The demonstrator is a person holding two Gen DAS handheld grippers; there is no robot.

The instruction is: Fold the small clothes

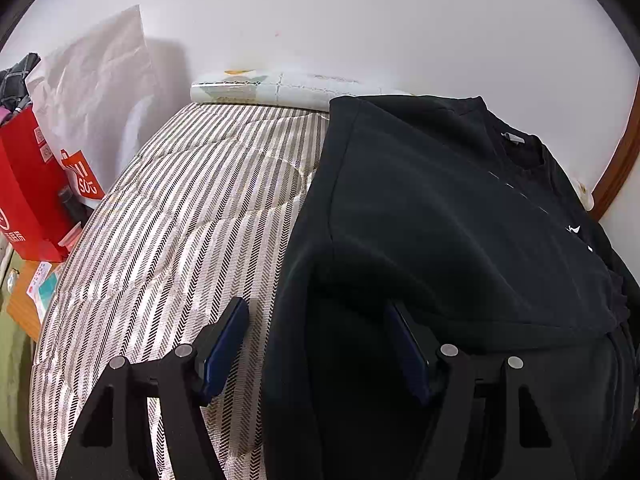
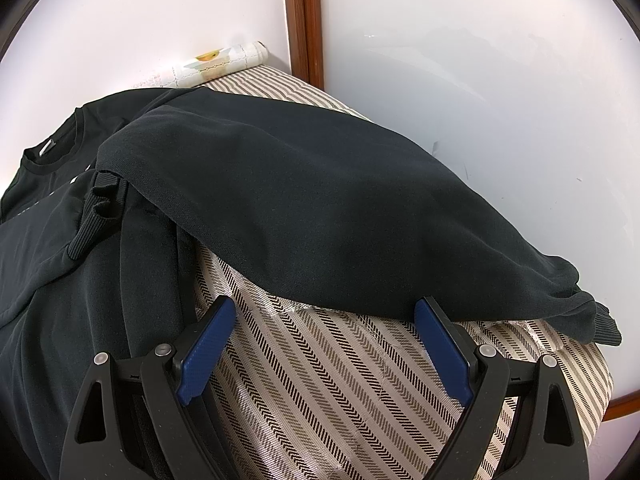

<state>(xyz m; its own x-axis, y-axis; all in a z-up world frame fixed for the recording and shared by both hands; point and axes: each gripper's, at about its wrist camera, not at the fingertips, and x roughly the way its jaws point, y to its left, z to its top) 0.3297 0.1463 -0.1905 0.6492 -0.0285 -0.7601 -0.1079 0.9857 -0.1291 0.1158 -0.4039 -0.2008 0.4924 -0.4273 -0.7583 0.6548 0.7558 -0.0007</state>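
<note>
Black sweatshirt [image 2: 304, 208] spread across striped bed [image 2: 340, 392] beside white wall [image 2: 500, 100], one sleeve folded over torso, left gripper [image 1: 316, 312] spread wide over near hem edge, right gripper [image 2: 324, 312] spread wide just short of sleeve, clasping nothing.

Both views are bright and evenly lit, with the white wall [image 1: 360, 20] near overexposure from 10 to 2 o'clock. Fisheye distortion bows straight edges, and a black vignette occupies the corners. The black sweatshirt [image 2: 320, 208] shows little detail; a soft shadow lies beneath its edge at 6 o'clock.
</note>
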